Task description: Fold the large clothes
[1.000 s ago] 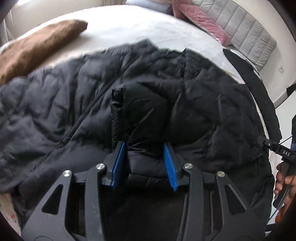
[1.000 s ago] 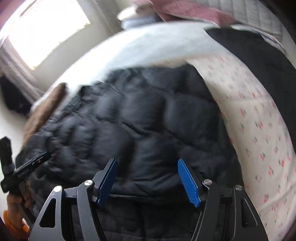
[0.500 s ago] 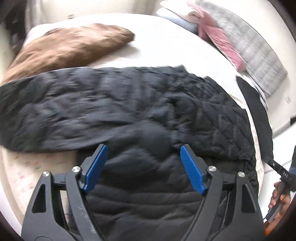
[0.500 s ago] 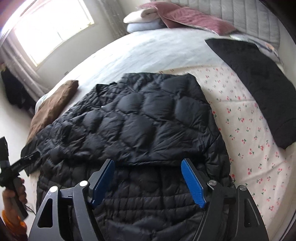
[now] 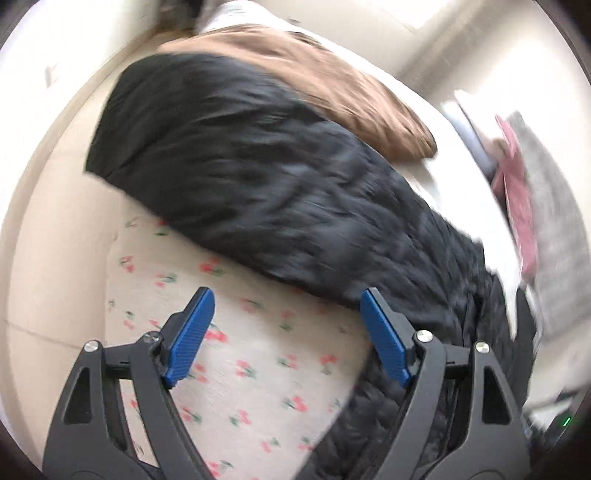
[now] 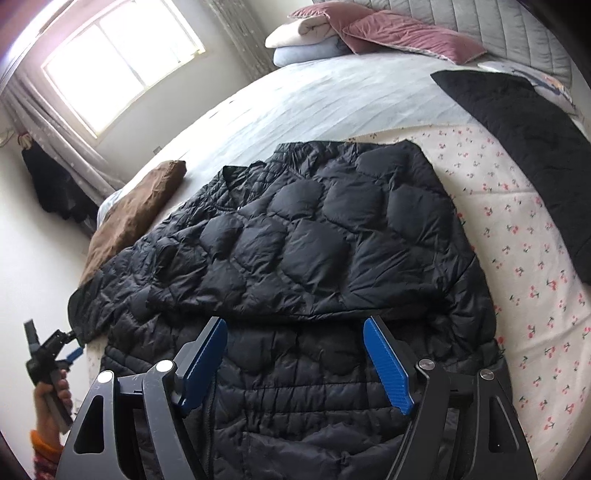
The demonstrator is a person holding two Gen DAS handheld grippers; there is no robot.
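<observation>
A black quilted puffer jacket (image 6: 314,240) lies spread on the bed, one sleeve folded across its body. My right gripper (image 6: 295,362) is open and empty above the jacket's lower body. My left gripper (image 5: 286,332) is open and empty over the cherry-print sheet (image 5: 258,369), just short of the jacket's outstretched left sleeve (image 5: 258,166). In the right wrist view the left gripper (image 6: 72,352) sits at the sleeve's cuff by the bed's left edge. The left wrist view is blurred.
A brown cushion (image 6: 136,218) lies past the left sleeve. A second black garment (image 6: 524,147) lies on the right of the bed. Pillows and a pink cushion (image 6: 406,33) are stacked at the grey headboard. The bed's edge (image 5: 74,258) is left of the sleeve.
My left gripper has let go of the jacket fold, opened, and swung left to the outstretched sleeve's end. My right gripper has pulled back slightly and stayed open.
</observation>
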